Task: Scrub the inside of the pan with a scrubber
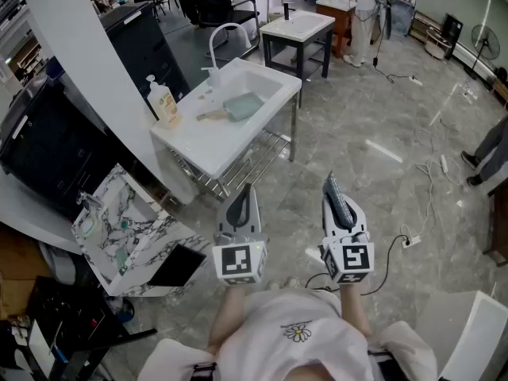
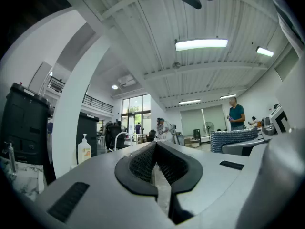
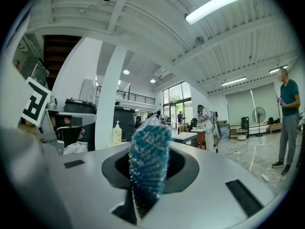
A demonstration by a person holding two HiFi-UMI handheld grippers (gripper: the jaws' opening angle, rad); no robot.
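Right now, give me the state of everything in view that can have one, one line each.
Left gripper: shut, empty, held level.
Right gripper: shut on the teal glittery scrubber, held level.
Grey-green pan with wooden handle: lying in the basin of the white sink, touched by neither gripper.
Pale pump soap bottle: upright on the sink's rim.

Held level side by side, the left gripper (image 1: 245, 190) is closed empty; the right gripper (image 1: 331, 182) clamps the scrubber (image 3: 148, 159).

Head view looks steeply down; both gripper views level, facing far soap bottle (image 1: 163, 101), shared by all
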